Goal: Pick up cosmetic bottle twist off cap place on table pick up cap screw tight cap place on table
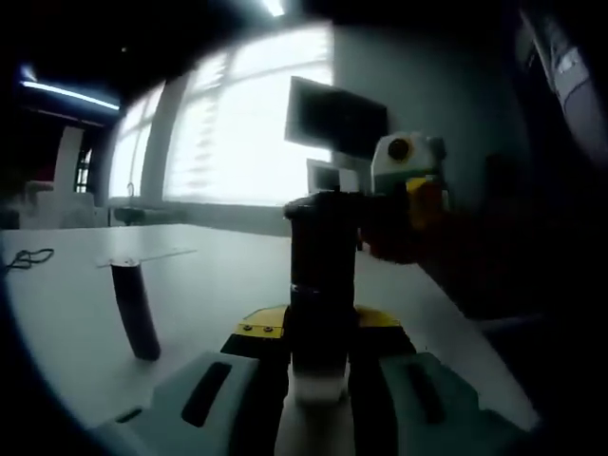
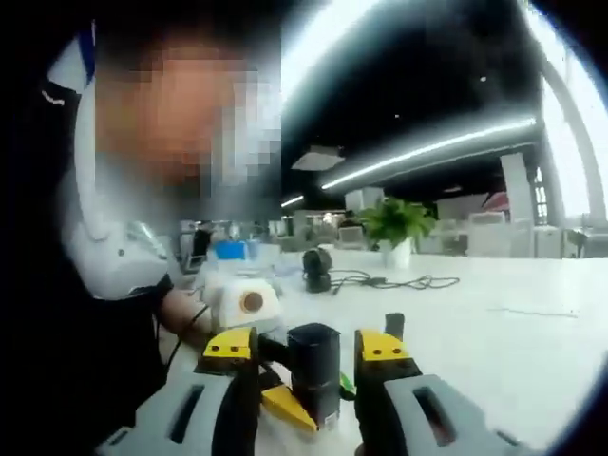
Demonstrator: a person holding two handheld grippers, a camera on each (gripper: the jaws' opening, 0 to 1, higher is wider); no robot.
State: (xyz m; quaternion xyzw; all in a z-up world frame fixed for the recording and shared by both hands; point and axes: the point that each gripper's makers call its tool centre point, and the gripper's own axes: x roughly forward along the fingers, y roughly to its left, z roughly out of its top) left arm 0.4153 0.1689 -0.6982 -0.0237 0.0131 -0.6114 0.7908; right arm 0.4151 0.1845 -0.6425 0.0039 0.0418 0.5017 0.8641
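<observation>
In the left gripper view, a dark cosmetic bottle (image 1: 321, 285) with a pale base stands upright between my left gripper's (image 1: 321, 328) jaws, which are shut on its body. Its black cap (image 1: 323, 217) sits on top. My right gripper (image 1: 410, 195) comes in from the right, level with the cap. In the right gripper view the black cap (image 2: 314, 356) stands between my right gripper's (image 2: 306, 347) yellow-tipped jaws. A small gap shows on each side, so this gripper is open around it.
A dark slanted object (image 1: 135, 312) stands on the white table (image 1: 218, 266) to the left, with a cable (image 1: 28, 256) beyond it. The table's edge runs down the right. A person (image 2: 123, 256) sits close on the left. A plant (image 2: 394, 223), a cable (image 2: 399, 281) and a small dark device (image 2: 316, 269) lie farther off.
</observation>
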